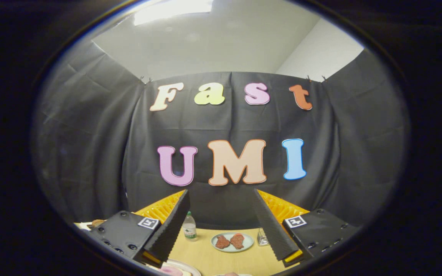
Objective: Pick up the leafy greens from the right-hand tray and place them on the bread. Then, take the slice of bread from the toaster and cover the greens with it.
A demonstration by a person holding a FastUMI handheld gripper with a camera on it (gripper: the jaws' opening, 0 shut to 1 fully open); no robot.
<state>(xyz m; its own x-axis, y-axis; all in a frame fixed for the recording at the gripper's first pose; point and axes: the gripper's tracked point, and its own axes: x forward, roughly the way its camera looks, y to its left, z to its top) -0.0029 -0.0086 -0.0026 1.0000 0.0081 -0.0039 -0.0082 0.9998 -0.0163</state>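
My one camera rides on the gripper, looking forward along its two spread fingers, held level so it faces the booth's black back wall. From well above the table, I see only a strip of it between the fingers.

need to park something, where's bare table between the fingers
Gripper is open with nothing between its fingers. Bare wood runs from the bottle to the plate and nearer. It is tighter by the glass beside the plate, and at the near plate.

matt wooden table, ribbed tool pads
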